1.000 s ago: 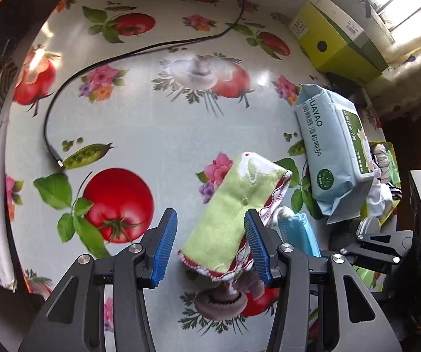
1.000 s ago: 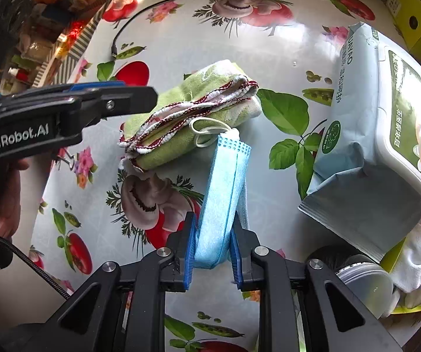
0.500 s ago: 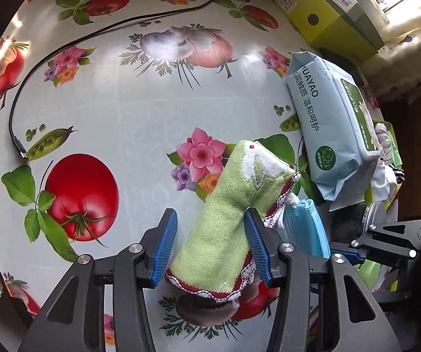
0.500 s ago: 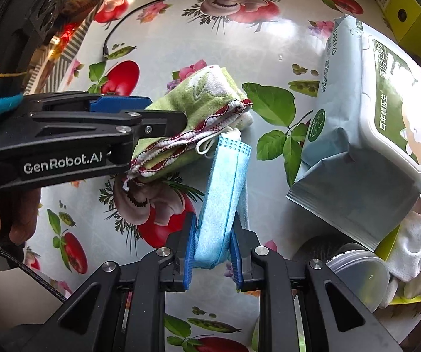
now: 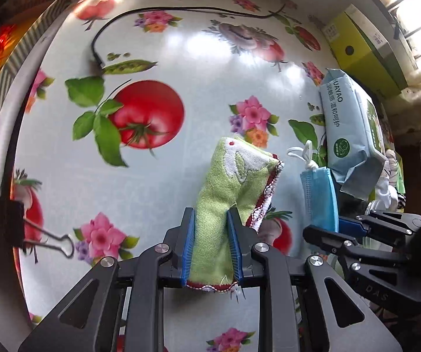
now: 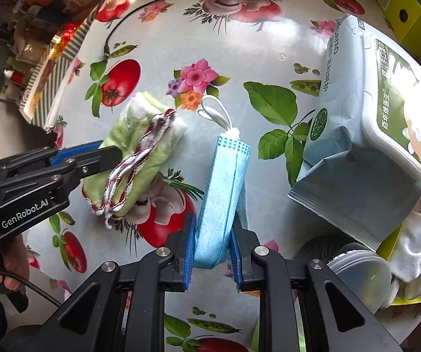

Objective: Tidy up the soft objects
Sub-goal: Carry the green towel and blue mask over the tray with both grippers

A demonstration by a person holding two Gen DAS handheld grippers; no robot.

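Note:
A folded green towel (image 5: 228, 193) with red-and-white trim lies on the fruit-print tablecloth. My left gripper (image 5: 211, 246) is closing and its blue pads press the towel's near end from both sides; the right wrist view shows the same towel (image 6: 140, 158) in that gripper (image 6: 107, 158). To its right, my right gripper (image 6: 211, 249) is shut on a folded blue face mask (image 6: 225, 182) whose white ear loops (image 6: 214, 113) rest on the table. The mask (image 5: 319, 196) also shows at the right of the left wrist view, apart from the towel.
A pale blue pack of wet wipes (image 6: 368, 123) lies right of the mask. Behind it sits a yellow-green box (image 5: 363, 50). A clear round lid (image 6: 360, 270) and white cloths (image 6: 418, 240) crowd the right edge. A black cable (image 5: 157, 14) crosses the far table; a binder clip (image 5: 34, 234) sits left.
The left gripper's jaws closed from wide apart onto the green towel and it slid left with the towel, away from the mask. The right gripper kept still, holding the mask.

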